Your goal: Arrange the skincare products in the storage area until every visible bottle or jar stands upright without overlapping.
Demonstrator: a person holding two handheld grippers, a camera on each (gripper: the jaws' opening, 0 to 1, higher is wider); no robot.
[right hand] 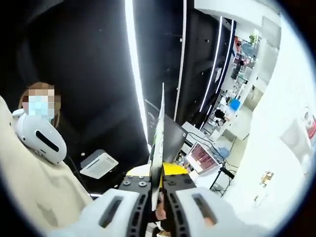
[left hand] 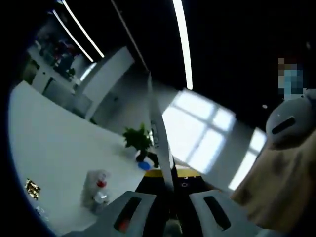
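Both your tongs point up toward the ceiling. The left tongs (left hand: 170, 207) and right tongs (right hand: 157, 200) each clamp the same thin flat sheet (right hand: 159, 148) edge-on. No skincare bottles are identifiable. A person (right hand: 34, 163) stands close beside the tongs; swinging the sheet's edge could strike them. Overhead looks open.

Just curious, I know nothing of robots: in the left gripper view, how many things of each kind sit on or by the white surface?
Potted plant: 1
Blue round thing: 1
Clear bottles, blurred: 2
Yellow-black tag: 1
Total: 5
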